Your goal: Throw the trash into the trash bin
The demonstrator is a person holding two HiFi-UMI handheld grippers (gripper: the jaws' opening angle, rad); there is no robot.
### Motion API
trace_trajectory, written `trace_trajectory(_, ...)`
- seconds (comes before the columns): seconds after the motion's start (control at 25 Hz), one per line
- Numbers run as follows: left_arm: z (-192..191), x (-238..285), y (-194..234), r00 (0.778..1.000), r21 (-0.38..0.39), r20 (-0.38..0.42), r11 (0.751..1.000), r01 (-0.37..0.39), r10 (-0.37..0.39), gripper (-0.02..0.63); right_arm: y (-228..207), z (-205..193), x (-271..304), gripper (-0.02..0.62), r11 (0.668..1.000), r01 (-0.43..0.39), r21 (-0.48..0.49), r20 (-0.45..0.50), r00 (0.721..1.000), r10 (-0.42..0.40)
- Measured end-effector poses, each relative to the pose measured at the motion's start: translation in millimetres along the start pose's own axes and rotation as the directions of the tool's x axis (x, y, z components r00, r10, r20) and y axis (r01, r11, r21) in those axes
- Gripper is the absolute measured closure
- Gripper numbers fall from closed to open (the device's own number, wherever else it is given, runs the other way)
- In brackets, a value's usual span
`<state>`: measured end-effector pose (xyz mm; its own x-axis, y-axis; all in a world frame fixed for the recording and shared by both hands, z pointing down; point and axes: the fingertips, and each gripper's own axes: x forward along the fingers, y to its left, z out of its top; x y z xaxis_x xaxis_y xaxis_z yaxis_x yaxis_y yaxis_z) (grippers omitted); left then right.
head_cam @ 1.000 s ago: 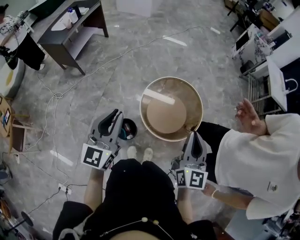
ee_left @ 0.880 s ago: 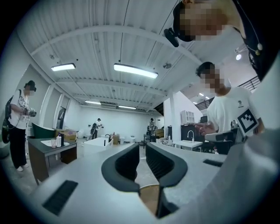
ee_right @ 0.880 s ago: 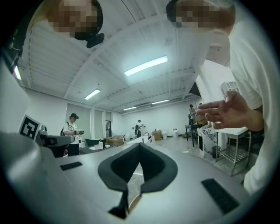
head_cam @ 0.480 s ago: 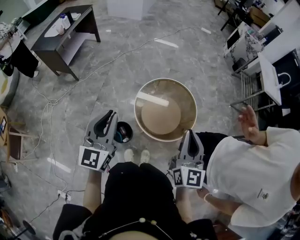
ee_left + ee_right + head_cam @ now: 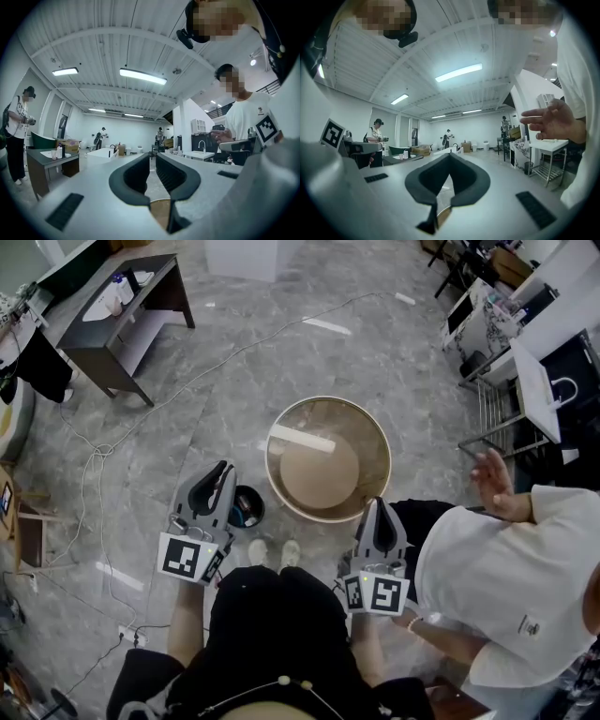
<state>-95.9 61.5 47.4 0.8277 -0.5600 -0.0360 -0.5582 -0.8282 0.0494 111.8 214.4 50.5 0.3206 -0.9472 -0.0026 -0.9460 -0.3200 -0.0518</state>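
Observation:
A small black bin [image 5: 246, 506] with colourful scraps inside stands on the floor, just right of my left gripper [image 5: 226, 468]. Beside it is a big round tan tub [image 5: 321, 474] with a pale rim. My right gripper [image 5: 378, 503] hangs over the tub's near rim. In the left gripper view, the left gripper [image 5: 153, 157] shows a narrow slit between its pads with nothing in it. The right gripper [image 5: 449, 155] has its tips touching and holds nothing. The tub's rim [image 5: 159, 211] shows under the jaws. No loose trash is in sight.
A person in a white shirt [image 5: 506, 568] stands close at my right with a raised hand [image 5: 494, 486]. My white shoes [image 5: 277, 550] are below the bins. Cables [image 5: 103, 451] trail across the grey floor. A dark desk [image 5: 117, 315] is far left; a wire rack [image 5: 502, 413] and tables are far right.
The head view has shifted a little, so the floor and tub sit slightly differently in frame. Both grippers keep their places and their jaws look the same.

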Motion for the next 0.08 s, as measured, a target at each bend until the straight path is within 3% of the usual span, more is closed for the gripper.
trace_trajectory(0.08, -0.9, 0.4, 0.4, 1.000, 0.000, 0.001, 1.000, 0.004, -0.004, 0.561, 1.4, 0.5, 0.7, 0.593, 1.000, 0.002, -0.005, 0.002, 1.000, -0.002)
